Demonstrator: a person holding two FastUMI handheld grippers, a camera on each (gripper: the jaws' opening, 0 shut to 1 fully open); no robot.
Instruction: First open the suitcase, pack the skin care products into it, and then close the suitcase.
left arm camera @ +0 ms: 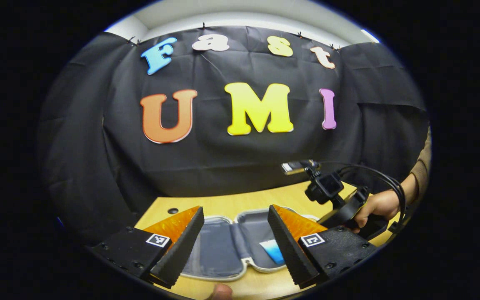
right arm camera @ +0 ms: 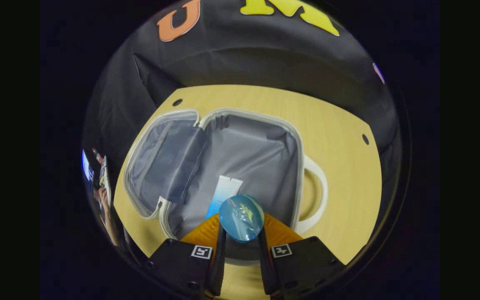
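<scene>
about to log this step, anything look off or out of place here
Nothing stands out. The suitcase lies open flat on the table, a tube rests inside, and the right gripper holds a round blue jar above it.

The suitcase [right arm camera: 240,154] is grey inside with a white rim and a white handle [right arm camera: 316,189]. The tube [right arm camera: 223,196] in it goes from white to blue. The round jar [right arm camera: 241,217] is shiny blue with a bit of yellow. The table [right arm camera: 340,166] is light yellow wood

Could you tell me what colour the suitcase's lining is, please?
Grey lining, best seen in the right gripper view.
</scene>
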